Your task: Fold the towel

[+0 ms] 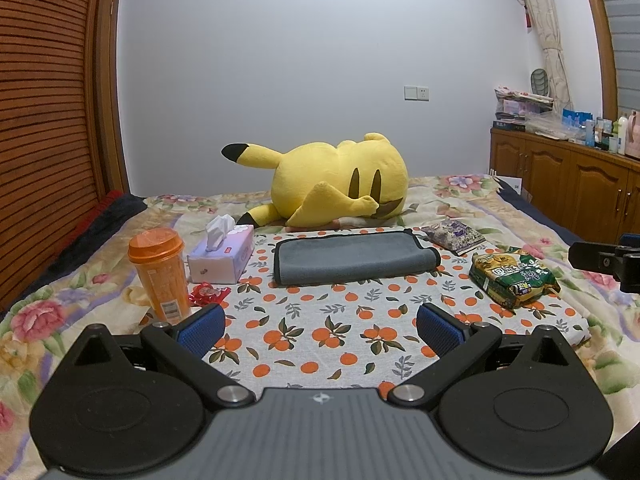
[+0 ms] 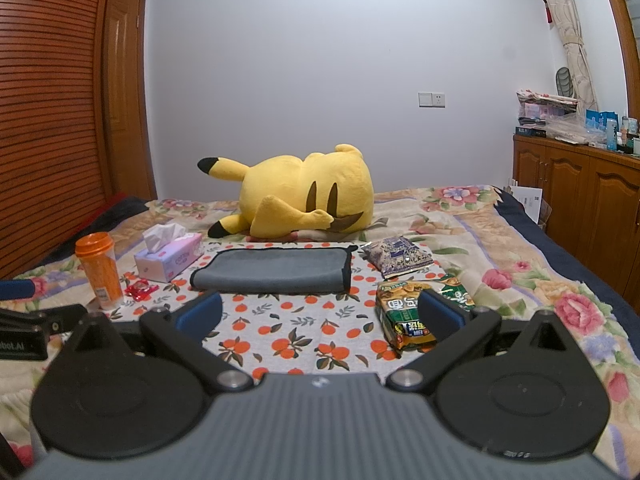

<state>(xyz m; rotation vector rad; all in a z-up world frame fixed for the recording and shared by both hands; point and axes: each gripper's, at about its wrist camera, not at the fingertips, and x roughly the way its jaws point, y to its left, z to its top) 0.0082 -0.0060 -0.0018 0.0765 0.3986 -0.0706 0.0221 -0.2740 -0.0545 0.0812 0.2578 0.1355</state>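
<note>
A grey towel with black trim (image 1: 352, 258) lies folded flat on an orange-print cloth (image 1: 320, 332) on the bed; it also shows in the right wrist view (image 2: 276, 270). My left gripper (image 1: 320, 326) is open and empty, hovering over the cloth well short of the towel. My right gripper (image 2: 320, 314) is open and empty, near the towel's front edge, its right finger in front of a green snack bag (image 2: 404, 312). The right gripper's body shows at the right edge of the left wrist view (image 1: 608, 260).
An orange cup (image 1: 160, 276), a tissue box (image 1: 222, 258) and a red candy wrapper (image 1: 208, 294) sit left of the towel. A purple snack pack (image 1: 454, 236) and the green snack bag (image 1: 512, 278) sit right. A yellow plush toy (image 1: 340, 184) lies behind. A wooden cabinet (image 1: 568, 188) stands at right.
</note>
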